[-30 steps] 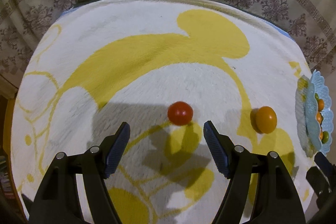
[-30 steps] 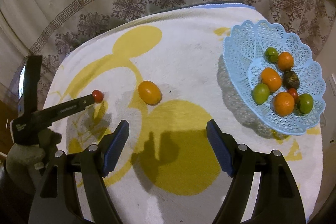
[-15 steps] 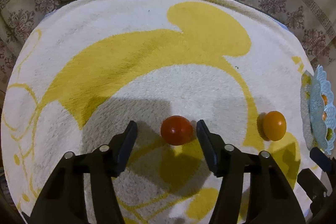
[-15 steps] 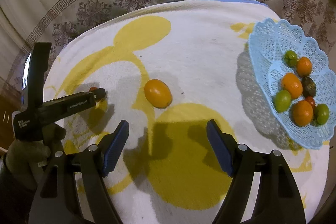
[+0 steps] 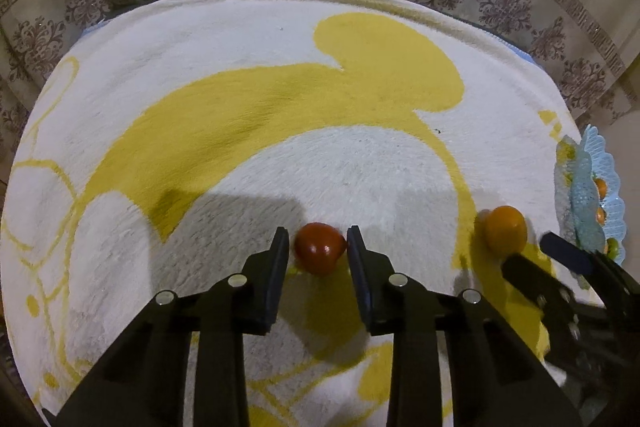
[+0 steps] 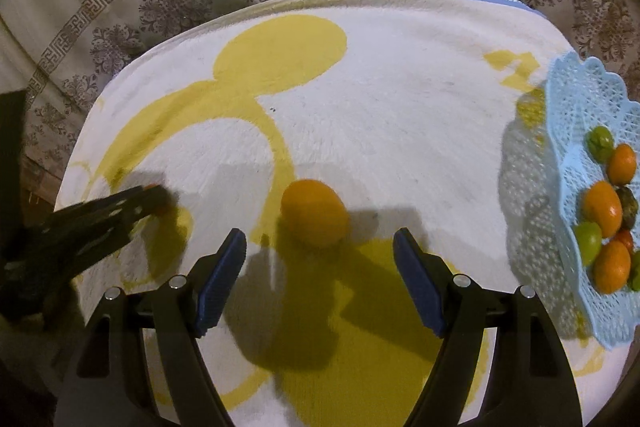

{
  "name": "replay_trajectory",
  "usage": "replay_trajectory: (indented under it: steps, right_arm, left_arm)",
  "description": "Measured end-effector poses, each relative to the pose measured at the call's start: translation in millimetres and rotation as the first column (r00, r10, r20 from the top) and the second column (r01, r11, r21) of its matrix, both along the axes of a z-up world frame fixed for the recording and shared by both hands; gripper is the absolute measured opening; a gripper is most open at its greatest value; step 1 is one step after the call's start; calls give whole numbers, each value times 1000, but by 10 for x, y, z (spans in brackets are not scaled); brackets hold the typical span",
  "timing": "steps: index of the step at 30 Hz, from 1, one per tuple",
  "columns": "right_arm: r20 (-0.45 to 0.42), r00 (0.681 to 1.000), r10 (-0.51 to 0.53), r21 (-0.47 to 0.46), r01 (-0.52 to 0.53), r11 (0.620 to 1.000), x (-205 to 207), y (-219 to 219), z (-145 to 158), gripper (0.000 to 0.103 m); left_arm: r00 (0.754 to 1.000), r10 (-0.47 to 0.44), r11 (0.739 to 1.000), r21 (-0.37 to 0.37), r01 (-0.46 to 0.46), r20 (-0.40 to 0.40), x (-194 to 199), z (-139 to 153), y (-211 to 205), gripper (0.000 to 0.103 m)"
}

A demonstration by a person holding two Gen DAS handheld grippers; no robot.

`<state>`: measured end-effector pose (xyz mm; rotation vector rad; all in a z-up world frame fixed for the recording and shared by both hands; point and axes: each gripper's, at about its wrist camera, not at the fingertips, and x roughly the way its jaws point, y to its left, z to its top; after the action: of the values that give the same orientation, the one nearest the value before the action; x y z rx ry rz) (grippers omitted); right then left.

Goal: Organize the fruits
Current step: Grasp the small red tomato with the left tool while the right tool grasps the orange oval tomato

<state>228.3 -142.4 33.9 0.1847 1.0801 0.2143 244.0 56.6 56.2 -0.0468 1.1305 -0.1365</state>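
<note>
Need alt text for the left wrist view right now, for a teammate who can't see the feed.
The left tool is shut on a small round red tomato resting on a fluffy white-and-yellow towel. To the right, a loose round orange fruit lies just ahead of the right tool, beside a light blue lattice plastic basket holding more fruit.

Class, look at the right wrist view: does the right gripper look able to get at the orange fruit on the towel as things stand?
Probably yes. The right gripper stands open just short of the orange fruit, with only bare towel between them. The left gripper, off to the side, is not in its way.

Left tongs (image 5: 318, 247) around red tomato (image 5: 320, 247)
</note>
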Motion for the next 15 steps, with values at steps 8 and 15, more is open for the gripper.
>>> replay_trajectory:
  steps: [8,15]
  right_arm:
    - [-36,999,22,-12,-22,1000,194,87,-140,57]
    - [-15,998,56,-85,-57,995,210,137,-147,45]
  left_arm:
    - [1000,5,1000,-7,-5,3,-116,55,55,27]
    - [1000,14,1000,-4,-14,4,-198,89,47,27]
